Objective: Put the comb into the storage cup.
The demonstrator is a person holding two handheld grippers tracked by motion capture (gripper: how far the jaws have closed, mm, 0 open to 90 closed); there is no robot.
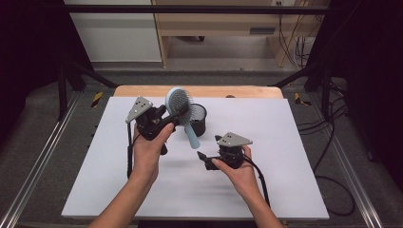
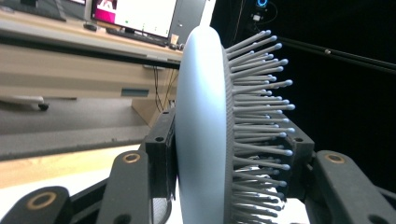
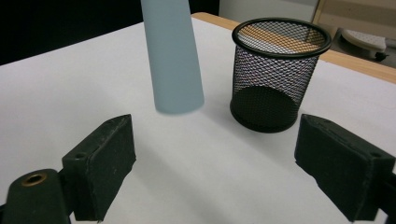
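The left tool (image 1: 177,115) pinches the pale blue hairbrush (image 1: 183,114) by its head, lifted above the counter (image 1: 285,180) beside the black mesh cup (image 1: 198,119); the right tool (image 1: 202,157) is spread, nothing between its jaws

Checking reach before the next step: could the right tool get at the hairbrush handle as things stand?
Probably yes. The right tool is open and the hairbrush handle hangs just ahead with bare table between; the mesh cup stands off to one side.
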